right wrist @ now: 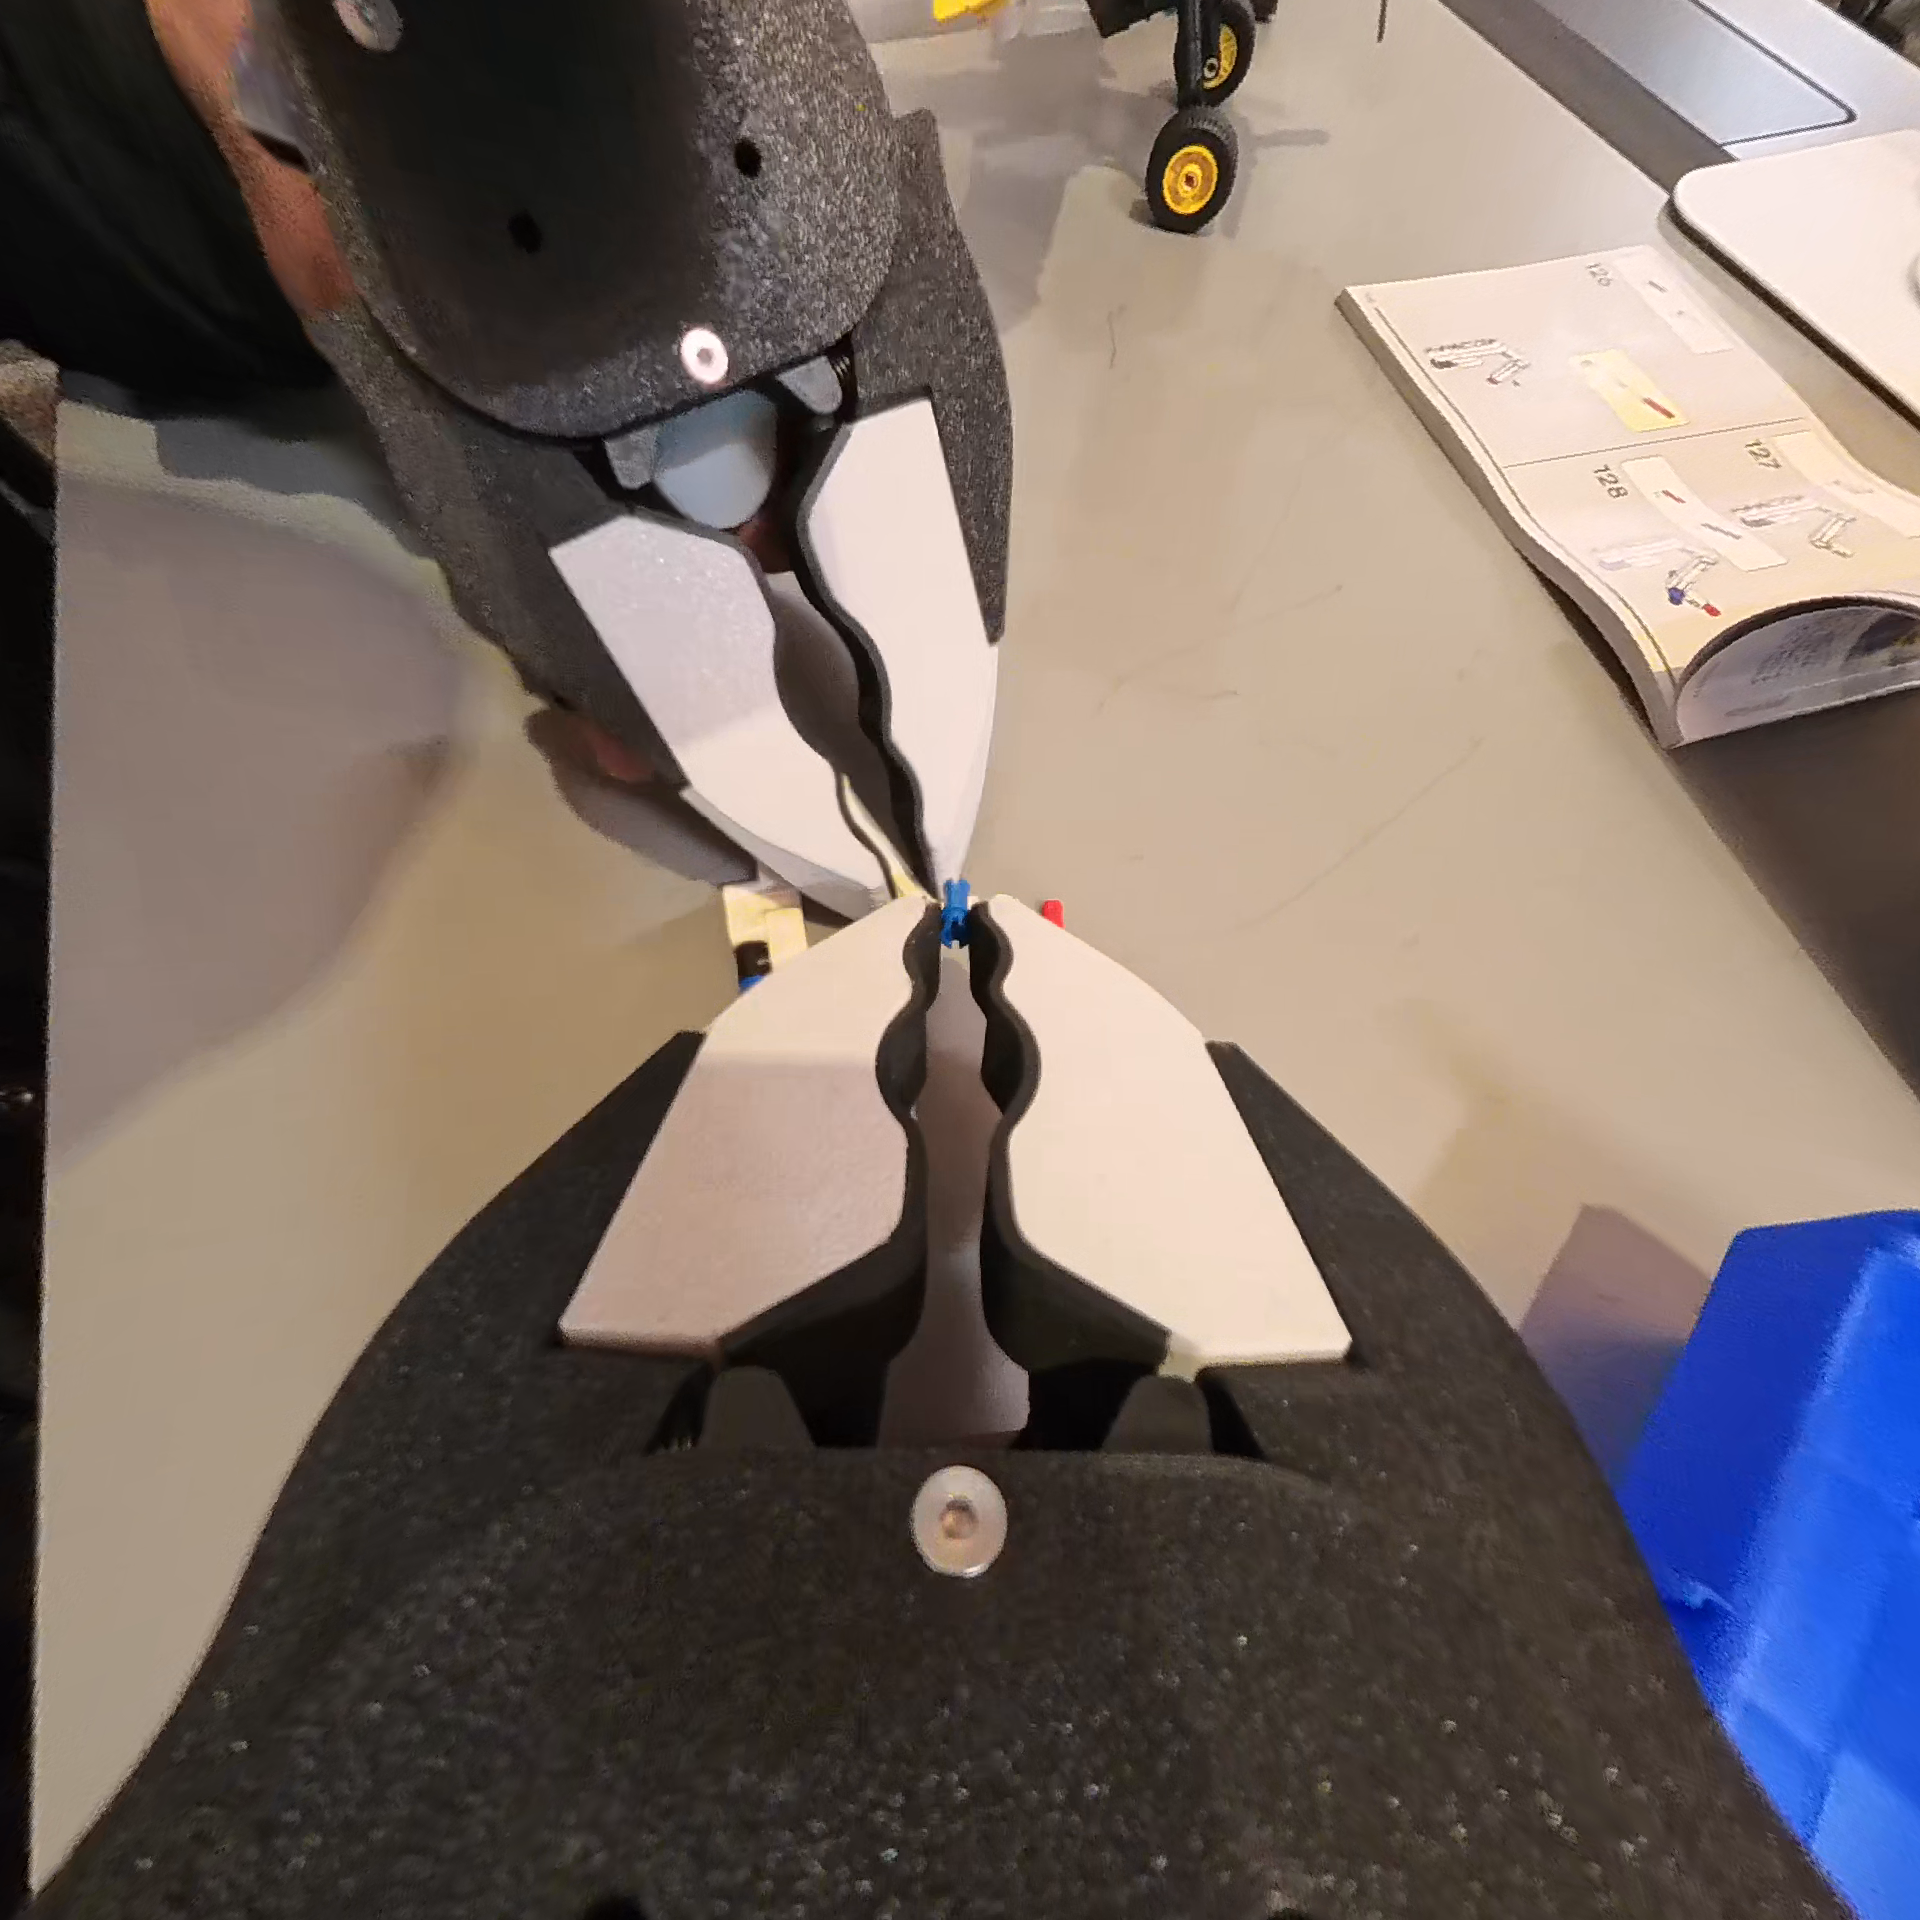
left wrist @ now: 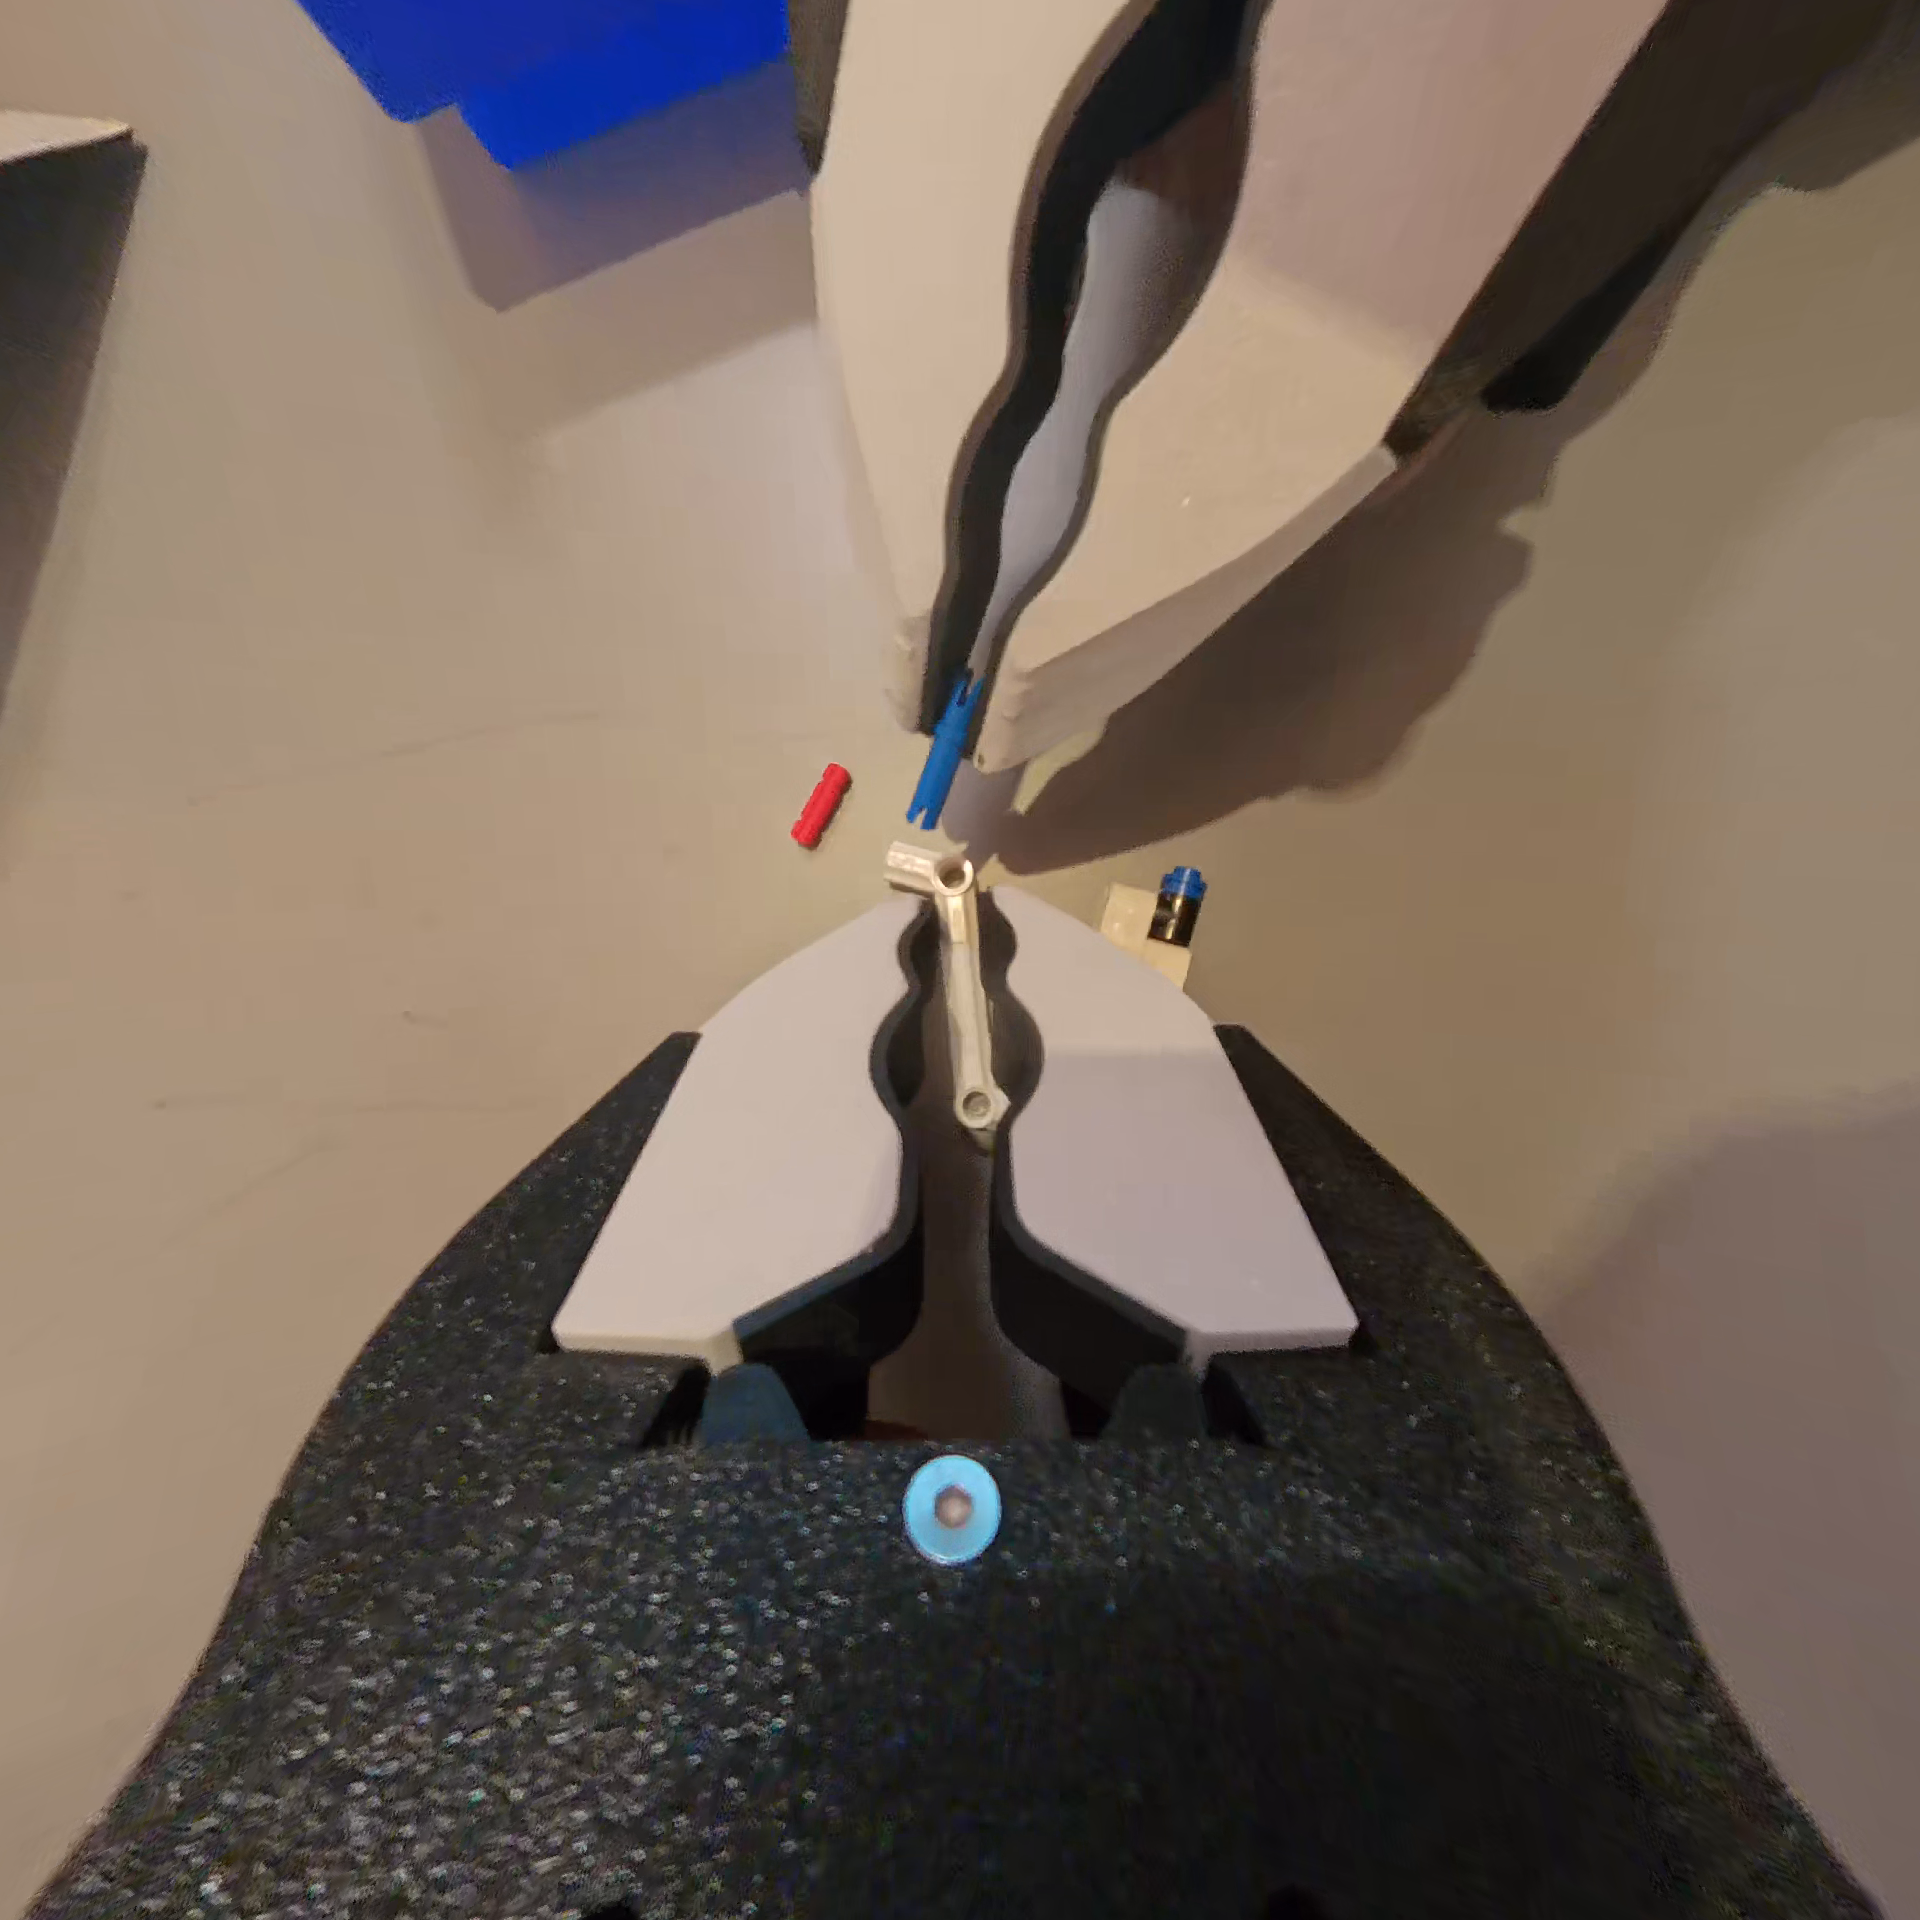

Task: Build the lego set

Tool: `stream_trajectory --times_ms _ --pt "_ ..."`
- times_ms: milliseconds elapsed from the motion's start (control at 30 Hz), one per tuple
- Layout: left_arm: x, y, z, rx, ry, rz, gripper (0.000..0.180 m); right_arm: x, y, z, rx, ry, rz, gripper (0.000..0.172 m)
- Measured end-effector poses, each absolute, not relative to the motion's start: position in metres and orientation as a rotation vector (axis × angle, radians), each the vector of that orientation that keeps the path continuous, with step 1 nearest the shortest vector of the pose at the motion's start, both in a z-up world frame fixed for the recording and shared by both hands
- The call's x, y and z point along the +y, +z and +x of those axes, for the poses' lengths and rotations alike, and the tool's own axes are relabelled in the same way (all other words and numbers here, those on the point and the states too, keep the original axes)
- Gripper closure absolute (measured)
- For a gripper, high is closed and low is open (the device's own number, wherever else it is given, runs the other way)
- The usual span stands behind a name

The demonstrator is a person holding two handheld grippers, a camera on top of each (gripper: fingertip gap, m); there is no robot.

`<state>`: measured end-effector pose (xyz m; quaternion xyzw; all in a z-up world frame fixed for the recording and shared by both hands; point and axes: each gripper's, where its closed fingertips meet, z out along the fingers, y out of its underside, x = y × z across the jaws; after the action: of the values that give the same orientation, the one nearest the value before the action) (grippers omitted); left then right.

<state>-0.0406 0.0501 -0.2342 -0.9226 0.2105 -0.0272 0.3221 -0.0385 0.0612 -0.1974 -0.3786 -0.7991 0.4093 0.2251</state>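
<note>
where the booklet lies open, printed page numbers show.

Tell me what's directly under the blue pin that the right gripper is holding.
Below the blue pin, pinched in the right gripper, sits the open hole of the grey connector, held in the left gripper. They are apart. The hole's depth is hidden.

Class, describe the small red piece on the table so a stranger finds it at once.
Start at the beige tabletop between the two tools' tips. Left of the blue plastic pin held by the right tool lies a short red plastic cylinder, loose, the only red piece.
</note>
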Motion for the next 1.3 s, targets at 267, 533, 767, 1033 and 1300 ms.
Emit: stream_trajectory --times_ms 267,533,767,1033,1300 --pt "0.055 -0.231 -0.043 0.629 -0.073 -2.309 0.173 0.059 -0.196 -0.034 -2.261 1.103 -1.035 0.167" --pt "0.062 -0.209 -0.048 0.737 0.323 -2.161 0.173 0.063 -0.191 -0.039 -2.212 0.943 -1.03 0.167" --pt "0.062 -0.212 -0.051 0.754 0.449 -2.154 0.173 0.061 -0.196 -0.045 -2.143 0.734 -0.98 0.167" --pt "0.059 -0.212 -0.052 0.782 0.474 -2.14 0.173 0.057 -0.197 -0.046 -2.088 0.535 -0.855 0.167" --pt "0.055 -0.212 -0.05 0.889 0.528 -2.087 0.174 0.05 -0.197 -0.045 -2.123 0.514 -0.728 0.167"
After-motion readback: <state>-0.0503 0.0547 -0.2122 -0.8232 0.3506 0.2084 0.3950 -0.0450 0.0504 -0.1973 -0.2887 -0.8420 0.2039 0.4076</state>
